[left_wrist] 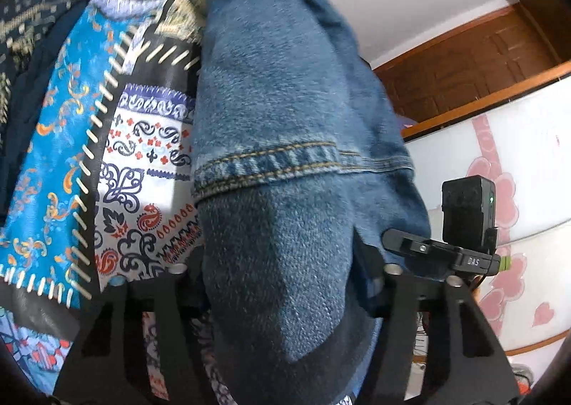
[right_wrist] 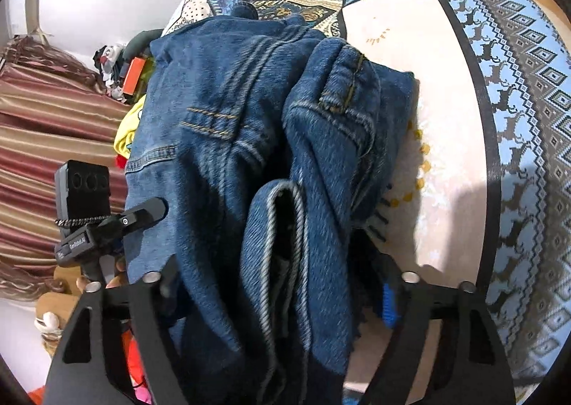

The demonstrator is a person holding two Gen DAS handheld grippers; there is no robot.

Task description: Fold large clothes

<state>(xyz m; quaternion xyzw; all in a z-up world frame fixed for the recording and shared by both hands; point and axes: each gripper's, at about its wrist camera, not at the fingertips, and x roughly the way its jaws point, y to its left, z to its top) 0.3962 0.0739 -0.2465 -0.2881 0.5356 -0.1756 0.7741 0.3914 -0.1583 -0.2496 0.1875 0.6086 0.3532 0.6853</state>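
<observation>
A pair of blue denim jeans hangs lifted in front of the left wrist camera, with a stitched hem across its middle. My left gripper is shut on the jeans; the cloth covers its fingertips. In the right wrist view the jeans lie bunched over a patterned bedspread, a belt loop and seams showing. My right gripper is shut on a thick fold of the jeans, which hides the fingertips.
A patchwork bedspread fills the left of the left wrist view. A wooden cupboard and a white panel with pink flowers are at the right. A pile of other clothes and a striped curtain lie left.
</observation>
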